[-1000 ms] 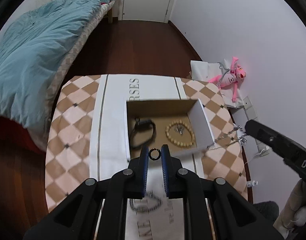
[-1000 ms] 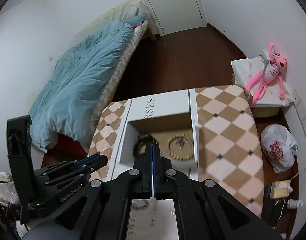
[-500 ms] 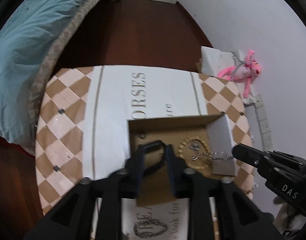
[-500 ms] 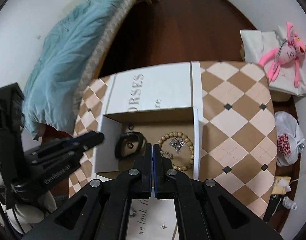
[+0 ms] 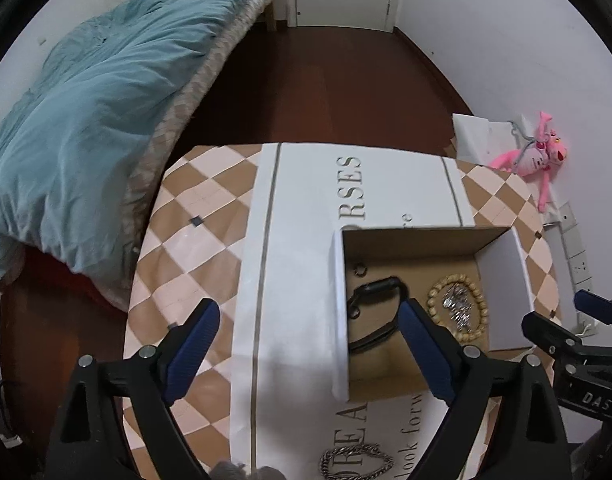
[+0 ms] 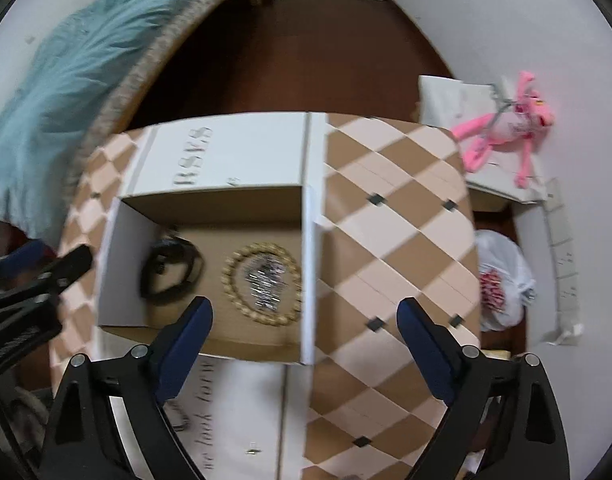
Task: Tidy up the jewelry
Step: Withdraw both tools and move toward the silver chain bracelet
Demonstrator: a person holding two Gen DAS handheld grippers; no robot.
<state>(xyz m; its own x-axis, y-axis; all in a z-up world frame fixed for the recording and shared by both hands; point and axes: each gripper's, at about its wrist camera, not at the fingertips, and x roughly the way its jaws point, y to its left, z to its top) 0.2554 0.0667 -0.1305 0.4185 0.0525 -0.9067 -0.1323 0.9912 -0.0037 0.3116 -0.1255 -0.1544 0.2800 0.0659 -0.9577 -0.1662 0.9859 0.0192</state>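
An open cardboard box [image 5: 502, 264] [image 6: 310, 264] stands on the checkered table. In it lie a wooden bead bracelet [image 5: 436, 290] [image 6: 229, 280], a silver chain [image 5: 460, 308] [image 6: 265, 276] inside the bead ring, a black band [image 5: 380, 286] [image 6: 165, 272] and a small ring [image 5: 360, 270]. My left gripper [image 5: 308, 344] is open and empty above the box's left wall. My right gripper [image 6: 303, 340] is open and empty above the box's near right corner. A silver chain bracelet [image 5: 356, 462] lies on the white runner near the front edge.
A white printed runner [image 5: 297, 240] crosses the checkered table [image 5: 185, 240]. A bed with a teal duvet [image 5: 85, 120] is to the left. A pink plush toy [image 6: 502, 128] and a white plastic bag [image 6: 502, 276] lie on the floor to the right.
Both grippers have opened. The ring from the left gripper and the silver chain from the right one now lie in the box. Both grippers have drawn back.
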